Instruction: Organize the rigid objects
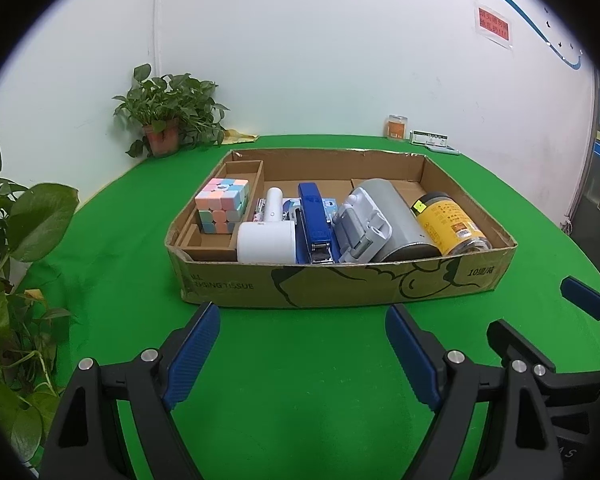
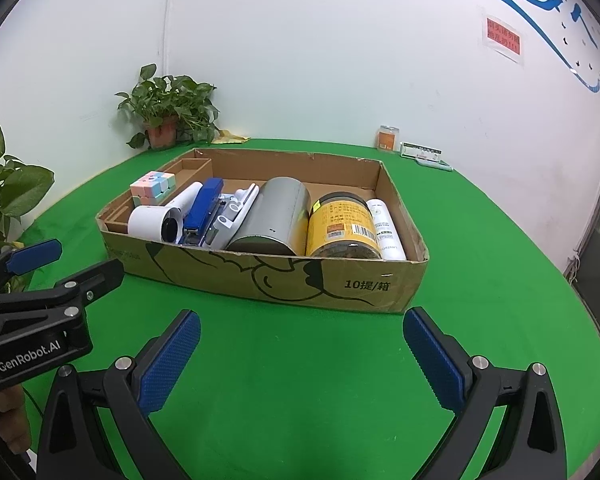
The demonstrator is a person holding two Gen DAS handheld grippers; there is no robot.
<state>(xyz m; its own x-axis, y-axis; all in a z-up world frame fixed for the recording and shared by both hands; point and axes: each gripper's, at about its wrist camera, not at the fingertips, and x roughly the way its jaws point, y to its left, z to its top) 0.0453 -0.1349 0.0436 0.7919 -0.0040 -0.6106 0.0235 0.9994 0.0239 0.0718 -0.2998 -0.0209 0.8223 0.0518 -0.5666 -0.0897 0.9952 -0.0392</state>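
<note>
Both tools, the left tool [image 1: 302,322] and the right tool [image 2: 300,330], are spread wide and hold nothing, hovering over the green surface [image 1: 300,360] just in front of the shallow brown cardboard box [image 2: 260,276]. The things lie inside the box in a row: pastel puzzle cube [image 1: 221,210], blue stapler [image 1: 314,220], silver tin can [image 2: 272,220], yellow-label jar [image 2: 344,226]. The sorting looks done or not yet begun. Any next pick means reaching over the box's near wall.

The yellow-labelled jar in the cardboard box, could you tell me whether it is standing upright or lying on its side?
Lying on its side: the yellow-labelled jar rests lengthwise in the cardboard box, one end facing the camera.
</note>
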